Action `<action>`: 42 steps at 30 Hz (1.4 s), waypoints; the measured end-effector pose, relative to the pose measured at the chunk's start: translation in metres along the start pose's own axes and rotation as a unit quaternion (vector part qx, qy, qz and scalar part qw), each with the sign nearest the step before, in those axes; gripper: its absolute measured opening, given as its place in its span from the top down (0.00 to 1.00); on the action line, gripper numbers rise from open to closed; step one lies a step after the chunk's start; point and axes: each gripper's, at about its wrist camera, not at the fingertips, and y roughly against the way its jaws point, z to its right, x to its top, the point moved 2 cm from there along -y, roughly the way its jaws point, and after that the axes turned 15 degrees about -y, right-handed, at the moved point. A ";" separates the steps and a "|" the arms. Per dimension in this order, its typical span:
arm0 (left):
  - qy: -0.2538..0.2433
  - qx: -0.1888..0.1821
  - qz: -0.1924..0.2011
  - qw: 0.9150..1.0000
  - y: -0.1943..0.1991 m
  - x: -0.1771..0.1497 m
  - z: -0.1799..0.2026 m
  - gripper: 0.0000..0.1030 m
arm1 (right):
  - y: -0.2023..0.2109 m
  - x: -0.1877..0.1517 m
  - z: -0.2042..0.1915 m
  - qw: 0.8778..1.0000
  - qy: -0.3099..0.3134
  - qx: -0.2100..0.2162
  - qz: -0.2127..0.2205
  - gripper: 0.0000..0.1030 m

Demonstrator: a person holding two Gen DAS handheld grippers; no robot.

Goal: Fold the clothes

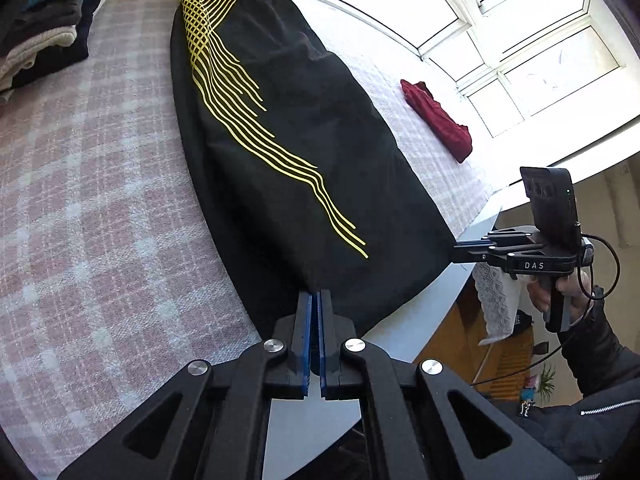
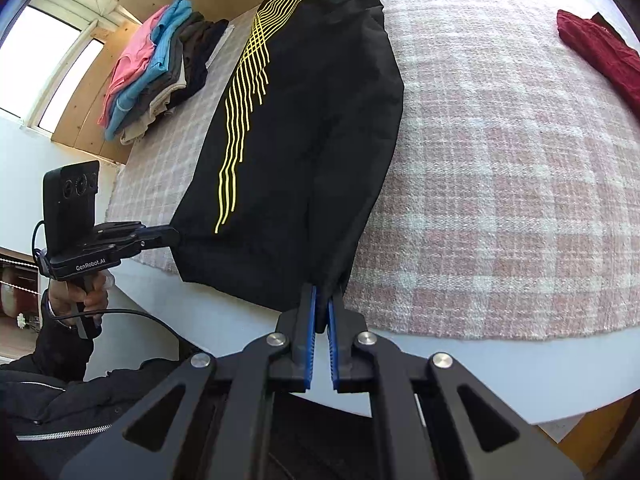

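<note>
At the far left of the surface (image 1: 360,364) a stack of folded clothes (image 2: 160,68) sits on the pink plaid blanket (image 1: 88,200). Next comes the task's thing: black trousers (image 1: 280,140) with yellow lines, lying lengthwise on the blanket, waistband far, hem end hanging at the near edge. The left tongs (image 1: 315,296) are clamped on the left corner of that hem; the right tongs (image 2: 324,300) are pinched on the right corner — the fabric bunches between the blue pads (image 2: 311,320). Further right lies a dark red garment (image 1: 436,120), apart from the trousers.

My judgement is that the hem is held for carrying toward the waistband. To do it well, both corners should rise together, level, with the hem taut between them so the layers don't slide, then land square on the waistband.

The right wrist view shows the stack's colours — pink, blue, dark, cream — and the left hand (image 2: 80,292) on its handle. The left wrist view shows the windows (image 1: 500,40) and the right hand (image 1: 576,292), which the other view lacks.
</note>
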 end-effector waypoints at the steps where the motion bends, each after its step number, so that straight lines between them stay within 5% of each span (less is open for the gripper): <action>1: 0.007 -0.003 -0.002 1.000 0.000 -0.002 -0.003 0.98 | 0.002 0.002 -0.001 1.000 0.003 -0.016 -0.004 0.91; 4: 0.024 -0.015 0.002 1.000 -0.007 -0.008 -0.005 0.89 | 0.029 0.027 -0.015 0.999 0.011 -0.045 0.024 0.89; 7: 0.048 -0.017 0.017 0.999 -0.011 -0.012 -0.003 0.84 | 0.053 0.079 -0.056 0.995 0.059 -0.045 0.065 0.52; 9: 0.072 -0.016 0.031 0.997 -0.013 -0.015 -0.002 0.83 | 0.061 0.121 -0.092 0.989 0.108 -0.036 0.089 0.44; 14: 0.115 0.017 0.054 0.992 -0.023 -0.023 0.012 0.73 | 0.015 0.249 -0.178 0.982 0.173 -0.007 0.069 0.44; 19: 0.162 0.056 0.079 0.982 -0.033 -0.029 0.026 0.71 | -0.090 0.329 -0.248 0.971 0.220 -0.083 0.028 0.44; 24: 0.183 0.090 0.097 0.974 -0.037 -0.028 0.034 0.70 | -0.138 0.356 -0.258 0.959 0.232 -0.160 0.021 0.44; 30: 0.181 0.119 0.089 0.972 -0.044 -0.022 0.041 0.70 | -0.160 0.371 -0.240 0.973 0.183 -0.140 -0.013 0.44; 33: 0.168 0.135 0.079 0.973 -0.047 -0.019 0.045 0.73 | -0.158 0.374 -0.234 0.976 0.180 -0.118 -0.014 0.51; 34: 0.166 0.139 0.078 0.973 -0.048 -0.018 0.047 0.74 | -0.156 0.374 -0.232 0.977 0.181 -0.111 -0.012 0.62; 37: 0.160 0.139 0.074 0.975 -0.052 -0.016 0.050 0.99 | -0.146 0.375 -0.222 0.983 0.172 -0.062 -0.030 0.89; 42: 0.153 0.152 0.079 0.973 -0.039 -0.014 0.053 0.99 | -0.126 0.374 -0.213 0.985 0.169 -0.001 -0.036 0.94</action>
